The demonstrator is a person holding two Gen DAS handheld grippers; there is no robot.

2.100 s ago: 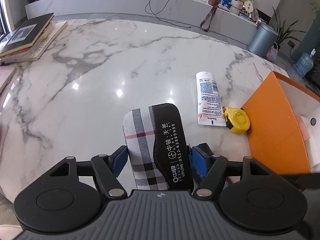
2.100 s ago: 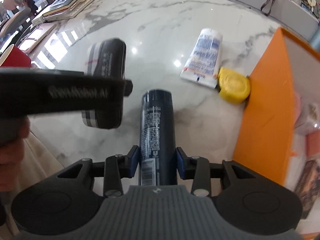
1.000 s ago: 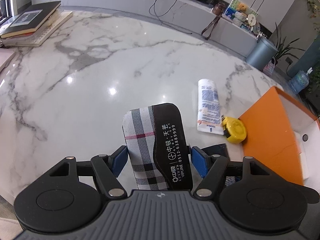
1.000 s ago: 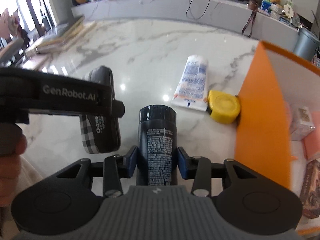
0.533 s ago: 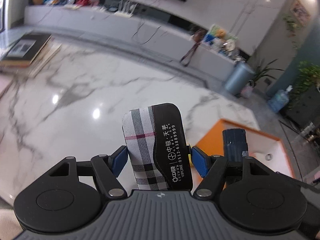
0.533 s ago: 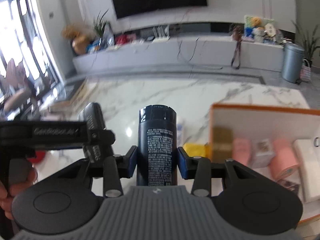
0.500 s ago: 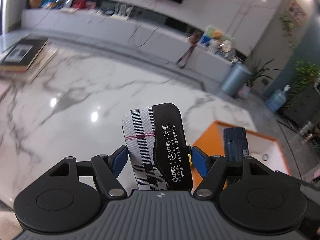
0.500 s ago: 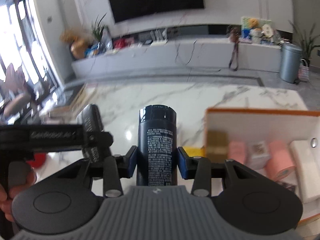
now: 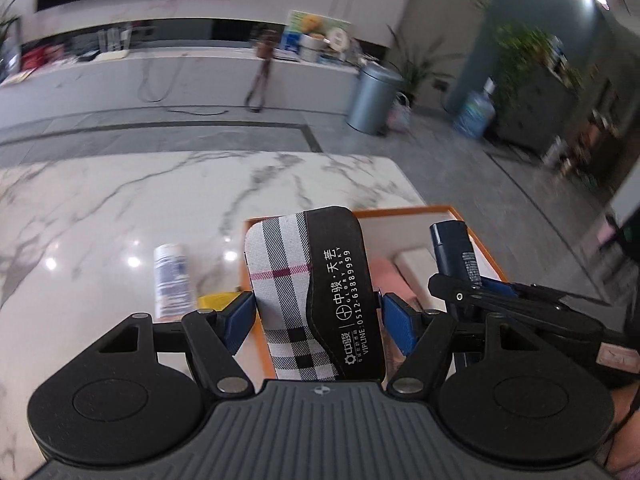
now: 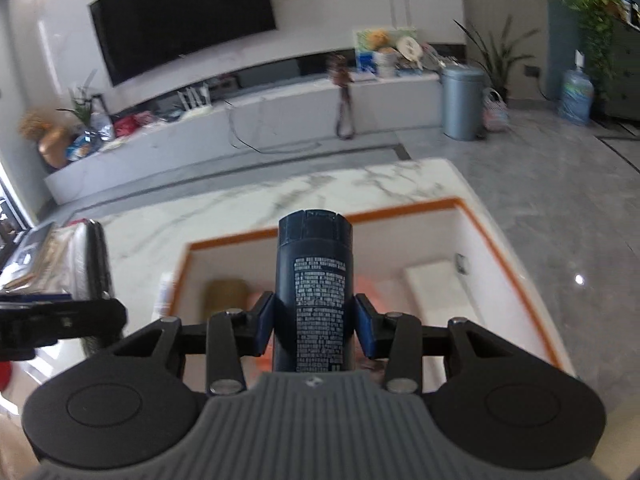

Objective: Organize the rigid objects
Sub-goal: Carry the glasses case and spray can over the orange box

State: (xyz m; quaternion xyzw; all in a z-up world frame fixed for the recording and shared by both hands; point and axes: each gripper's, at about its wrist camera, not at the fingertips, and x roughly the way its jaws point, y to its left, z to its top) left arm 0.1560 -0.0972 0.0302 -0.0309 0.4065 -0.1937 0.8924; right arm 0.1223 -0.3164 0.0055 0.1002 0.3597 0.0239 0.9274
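Tongs on the left point(image 9: 316, 316) grip a plaid case point(image 9: 308, 300) and tongs on the right point(image 10: 316, 324) grip a dark bottle point(image 10: 316, 292), both held above the orange box point(image 10: 504, 240) on the marble bench point(image 9: 120, 200).

Plaid-and-black case point(image 9: 312, 300) and dark blue bottle point(image 10: 316, 296) each clamped upright in jaws, held above open orange box point(image 10: 504, 248).

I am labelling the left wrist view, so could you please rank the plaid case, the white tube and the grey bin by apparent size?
1. plaid case, inflated by nearness
2. grey bin
3. white tube, blurred, close to the bin, so that order is unsure
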